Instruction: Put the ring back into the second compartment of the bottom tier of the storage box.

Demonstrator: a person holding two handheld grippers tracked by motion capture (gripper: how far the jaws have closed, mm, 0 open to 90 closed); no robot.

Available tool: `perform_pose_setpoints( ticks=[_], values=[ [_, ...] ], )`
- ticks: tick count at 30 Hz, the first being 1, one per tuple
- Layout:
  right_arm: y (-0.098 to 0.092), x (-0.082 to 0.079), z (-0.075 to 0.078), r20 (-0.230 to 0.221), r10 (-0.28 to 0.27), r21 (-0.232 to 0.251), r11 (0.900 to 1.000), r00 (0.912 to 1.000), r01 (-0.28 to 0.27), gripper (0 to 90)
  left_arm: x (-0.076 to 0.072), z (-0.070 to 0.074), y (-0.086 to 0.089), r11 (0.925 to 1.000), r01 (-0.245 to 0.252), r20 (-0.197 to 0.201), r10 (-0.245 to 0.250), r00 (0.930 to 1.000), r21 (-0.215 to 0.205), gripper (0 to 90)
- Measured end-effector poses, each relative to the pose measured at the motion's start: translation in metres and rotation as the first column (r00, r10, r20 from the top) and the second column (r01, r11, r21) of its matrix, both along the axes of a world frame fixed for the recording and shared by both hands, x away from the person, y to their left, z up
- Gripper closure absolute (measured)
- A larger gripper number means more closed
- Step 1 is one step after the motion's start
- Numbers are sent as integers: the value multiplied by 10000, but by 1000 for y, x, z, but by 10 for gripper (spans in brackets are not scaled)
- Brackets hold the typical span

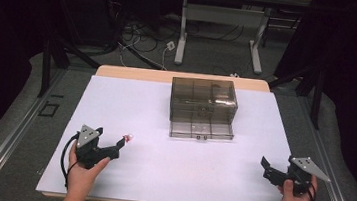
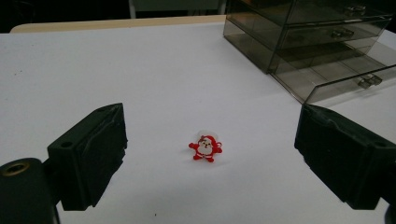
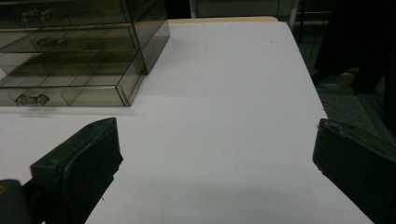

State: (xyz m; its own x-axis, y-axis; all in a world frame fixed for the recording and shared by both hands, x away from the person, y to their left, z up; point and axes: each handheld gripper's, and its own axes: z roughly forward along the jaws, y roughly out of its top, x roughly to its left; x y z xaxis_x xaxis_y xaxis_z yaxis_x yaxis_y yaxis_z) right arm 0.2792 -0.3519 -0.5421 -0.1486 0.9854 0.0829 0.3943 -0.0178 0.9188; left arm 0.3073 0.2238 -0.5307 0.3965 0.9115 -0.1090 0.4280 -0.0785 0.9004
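A small red and white Santa figure (image 2: pixel 205 148) lies on the white table top (image 1: pixel 158 174), just ahead of my left gripper (image 1: pixel 120 144) at the front left; the same Santa figure (image 1: pixel 127 137) is a tiny speck in the high view. That gripper is open, its jaws standing wide to either side of the figure without touching it. A smoky clear drawer box (image 1: pixel 203 108) stands at the table's middle back, its bottom drawer (image 2: pixel 345 84) pulled out. My right gripper (image 1: pixel 266 169) rests open at the front right, nothing between its jaws.
The table's right edge (image 3: pixel 308 79) drops to a dark floor beside my right gripper. Behind the table are a second desk's legs (image 1: pixel 182 35) and loose cables (image 1: pixel 137 41) on the floor. Dark curtains flank both sides.
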Motion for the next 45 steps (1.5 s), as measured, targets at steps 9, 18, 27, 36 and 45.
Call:
perform_pose_setpoints(
  ticks=[9, 18, 27, 36, 45],
  values=[
    [1, -1, 1, 53, 39, -82, 10000, 10000, -38, 2, 8, 3, -6, 9994, -62, -29, 61, 10000, -339, 96],
    [4, 0, -1, -36, 24, -45, 10000, 10000, -24, 2, 21, 4, -5, 9996, -84, -545, 69, 9985, -275, 156],
    [3, 0, -2, -193, 81, -55, 10000, 9998, -82, 4, 34, 6, -9, 9999, -154, -685, 154, 9975, 12, 180],
    [3, 0, -3, -204, 55, -77, 10000, 9998, -57, 4, 48, 9, -13, 9986, -204, -963, 156, 9952, -487, 198],
    [2, 1, -4, -239, 21, -3, 10000, 9997, -21, 9, 58, 4, -19, 9977, -498, -1103, 445, 9929, -456, 208]
  ],
)
